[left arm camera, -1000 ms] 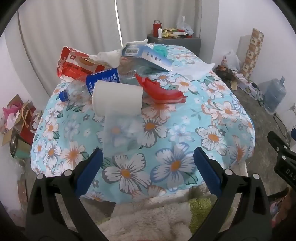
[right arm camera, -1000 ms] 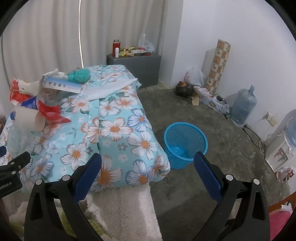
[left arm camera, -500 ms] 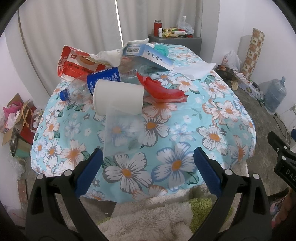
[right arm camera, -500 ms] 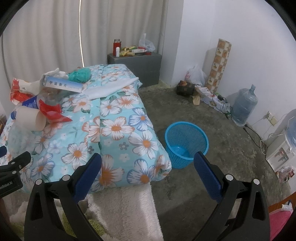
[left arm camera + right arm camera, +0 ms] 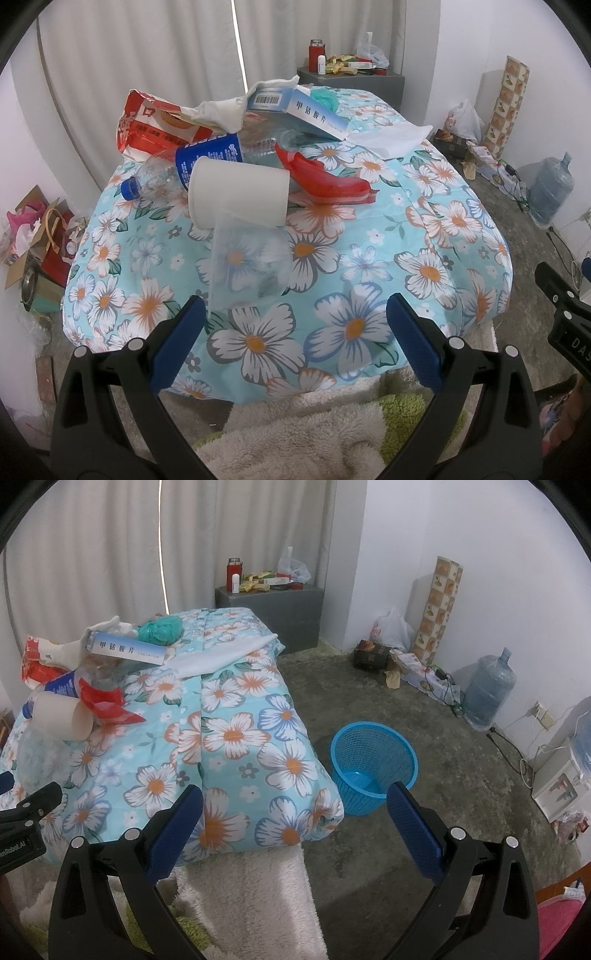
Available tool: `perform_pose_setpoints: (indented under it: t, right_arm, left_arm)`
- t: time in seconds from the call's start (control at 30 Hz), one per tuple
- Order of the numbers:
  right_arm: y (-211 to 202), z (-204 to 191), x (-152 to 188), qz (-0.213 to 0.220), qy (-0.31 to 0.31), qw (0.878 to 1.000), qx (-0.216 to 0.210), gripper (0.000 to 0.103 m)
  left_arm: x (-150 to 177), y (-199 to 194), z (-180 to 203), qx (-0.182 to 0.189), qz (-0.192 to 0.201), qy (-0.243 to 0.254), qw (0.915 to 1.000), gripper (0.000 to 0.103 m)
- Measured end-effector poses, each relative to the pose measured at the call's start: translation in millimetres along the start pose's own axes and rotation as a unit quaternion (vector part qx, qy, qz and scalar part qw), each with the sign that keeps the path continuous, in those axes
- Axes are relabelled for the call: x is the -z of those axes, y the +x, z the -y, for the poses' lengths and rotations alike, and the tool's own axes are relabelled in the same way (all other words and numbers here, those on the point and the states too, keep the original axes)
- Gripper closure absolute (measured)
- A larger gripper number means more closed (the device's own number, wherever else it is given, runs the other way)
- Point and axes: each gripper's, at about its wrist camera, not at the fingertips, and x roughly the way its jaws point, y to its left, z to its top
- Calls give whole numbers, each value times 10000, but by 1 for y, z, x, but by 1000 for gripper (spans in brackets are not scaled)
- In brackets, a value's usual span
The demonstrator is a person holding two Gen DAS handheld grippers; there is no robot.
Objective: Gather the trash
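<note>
Now, with both the left gripper point(image 5: 293, 334) and right gripper point(image 5: 295, 821) spread wide and empty, I would ease the left onto the nearest clear cup point(image 5: 248, 264), then carry it to the basket point(image 5: 373, 766).

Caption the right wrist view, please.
Open right gripper faces an empty blue mesh plastic basket beside the floral-covered table.

Soft, even daylight filters through the white curtains point(image 5: 147, 74) behind my view, brightest along the thin gap point(image 5: 162, 554) between them. Shadows are faint. Both pictures are sharp at the middle, bend strongly toward the rim, and end in black corners. No glare.
</note>
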Motion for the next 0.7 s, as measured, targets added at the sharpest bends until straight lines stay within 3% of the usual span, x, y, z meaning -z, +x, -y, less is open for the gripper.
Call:
perform_pose_setpoints:
  t: [0.7]
  right_arm:
    - [0,0,0,-4,11,10000,-24,6]
  left_arm:
    - [1,1,-5,-9,0,-14,10000,9]
